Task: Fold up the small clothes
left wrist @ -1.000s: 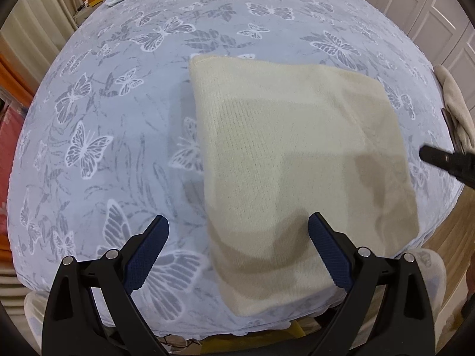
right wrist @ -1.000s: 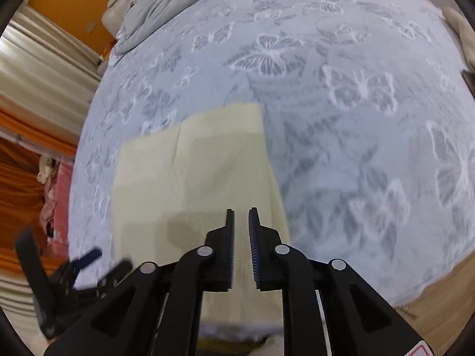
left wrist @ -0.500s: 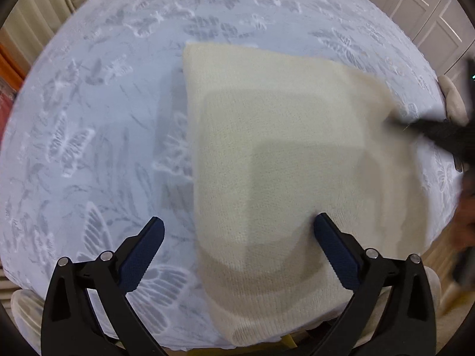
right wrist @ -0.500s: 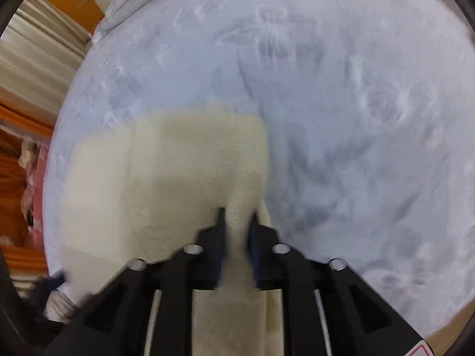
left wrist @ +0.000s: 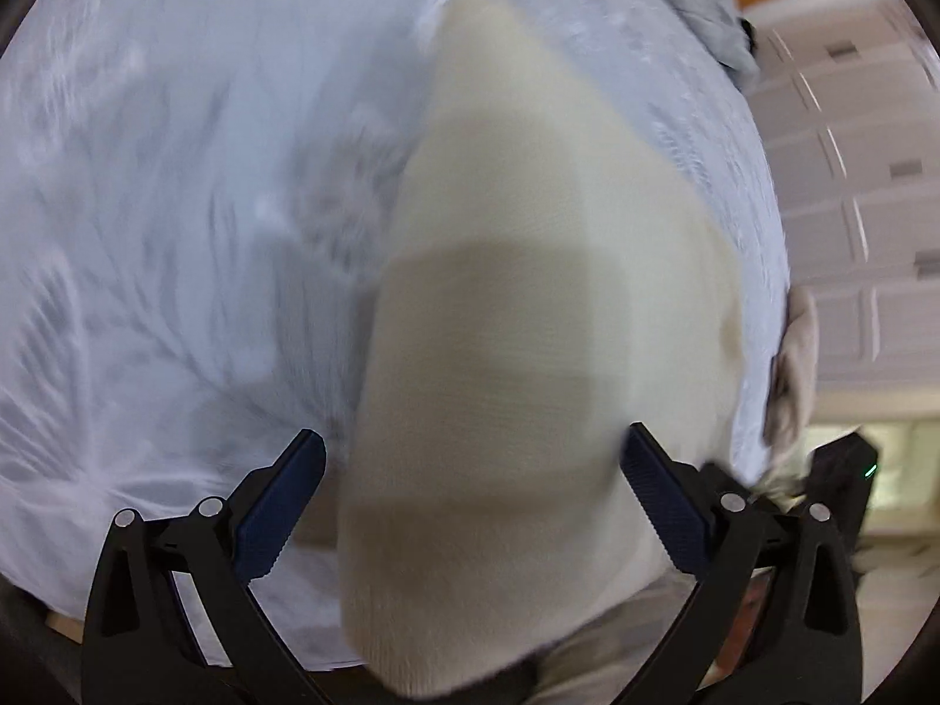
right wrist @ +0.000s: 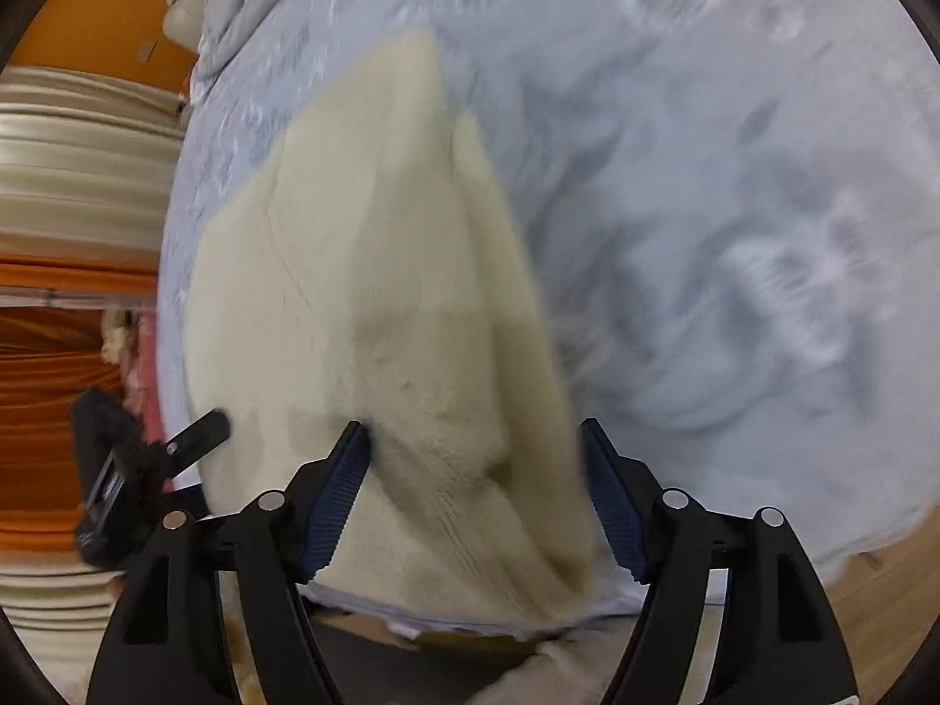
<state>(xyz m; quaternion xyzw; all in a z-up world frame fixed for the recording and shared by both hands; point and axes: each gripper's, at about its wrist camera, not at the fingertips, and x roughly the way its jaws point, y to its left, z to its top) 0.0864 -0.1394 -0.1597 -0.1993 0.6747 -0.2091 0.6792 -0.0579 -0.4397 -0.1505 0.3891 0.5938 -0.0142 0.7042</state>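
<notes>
A folded cream knit garment [left wrist: 529,305] lies on the butterfly-print bedspread [left wrist: 176,205] near the bed's front edge. My left gripper [left wrist: 470,499] is open, its blue-padded fingers straddling the garment's near end. In the right wrist view the same garment [right wrist: 364,294] has its right edge raised in a ridge. My right gripper [right wrist: 476,499] is open with the jaws on either side of that raised edge. The left gripper [right wrist: 147,464] shows at the garment's left side. Both views are motion-blurred.
A grey duvet [right wrist: 247,6] is bunched at the head of the bed. A beige cloth [left wrist: 793,364] hangs at the bed's right edge, by white cupboard doors [left wrist: 852,176]. Orange and cream curtains [right wrist: 59,235] stand to the left. Wooden floor [right wrist: 881,599] lies beyond the bed's near edge.
My right gripper, shut a second ago and shut on the garment's edge half a second ago, is now open. My left gripper swung to point along the garment, jaws still open.
</notes>
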